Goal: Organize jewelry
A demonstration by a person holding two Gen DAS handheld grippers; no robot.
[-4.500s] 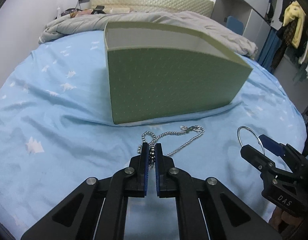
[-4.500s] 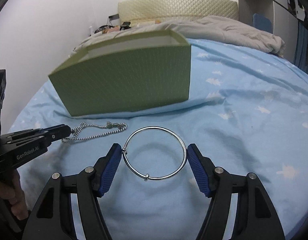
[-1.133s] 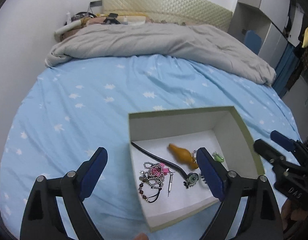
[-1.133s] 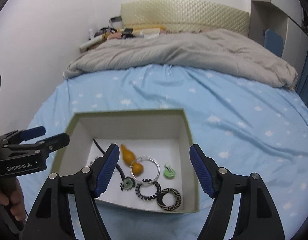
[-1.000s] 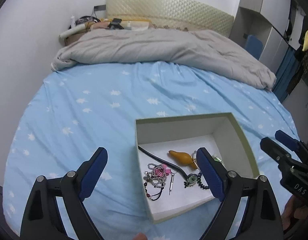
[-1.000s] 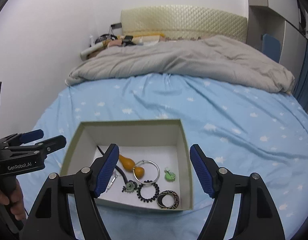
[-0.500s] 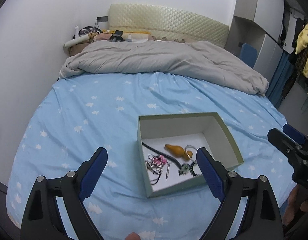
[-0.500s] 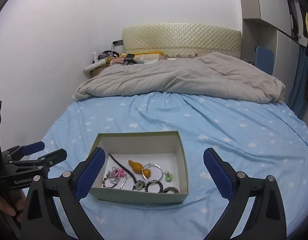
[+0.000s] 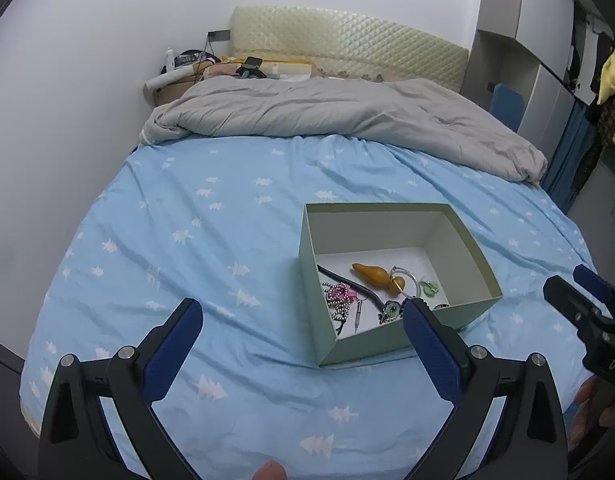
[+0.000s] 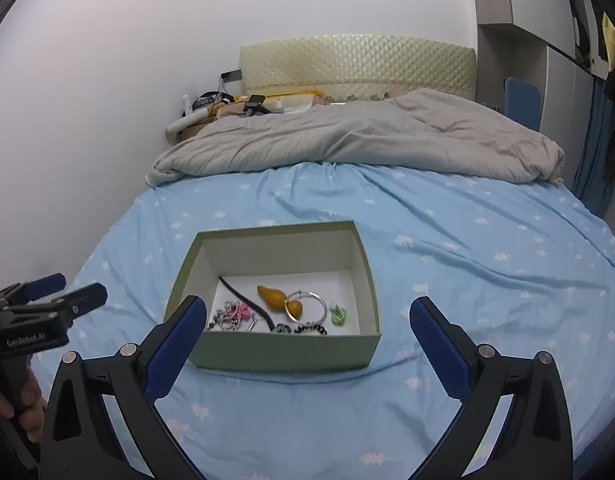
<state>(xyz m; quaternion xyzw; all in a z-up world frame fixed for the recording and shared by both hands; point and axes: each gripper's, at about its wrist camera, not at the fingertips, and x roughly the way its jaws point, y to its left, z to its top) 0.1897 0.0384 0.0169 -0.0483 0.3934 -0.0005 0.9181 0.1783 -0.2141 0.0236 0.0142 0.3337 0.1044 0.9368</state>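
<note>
Two grippers in view, both above the bed (image 9: 179, 240), neither holding anything. Left gripper (image 9: 303, 336): jaws spread wide and just opened further, only blue sheet between the pads. Right gripper (image 10: 307, 332): jaws likewise wide, having just been opening; nothing gripped.

Green box (image 10: 283, 354) sits open-topped on the blue sheet. From the right wrist view it lies straight ahead of the right gripper, framed between the two blue pads, near wall facing the camera. From the left wrist view it lies ahead and to the right, its near corner just behind the right-hand pad (image 9: 431, 352).

Inside the box, on the white floor: silver bangle (image 10: 312, 305), orange gourd-shaped piece (image 10: 277, 298) overlapping the bangle's left edge, bead chain with pink charm (image 10: 231, 316) at left, black cord (image 10: 247, 304) running diagonally, small green piece (image 10: 338, 314) at right, dark beaded bracelet (image 10: 309, 329) against the near wall.

Grey duvet (image 10: 347, 140) bunched at the head of the bed, well beyond the box. Person's hand (image 10: 15, 400) on the left gripper's handle, lower left.
</note>
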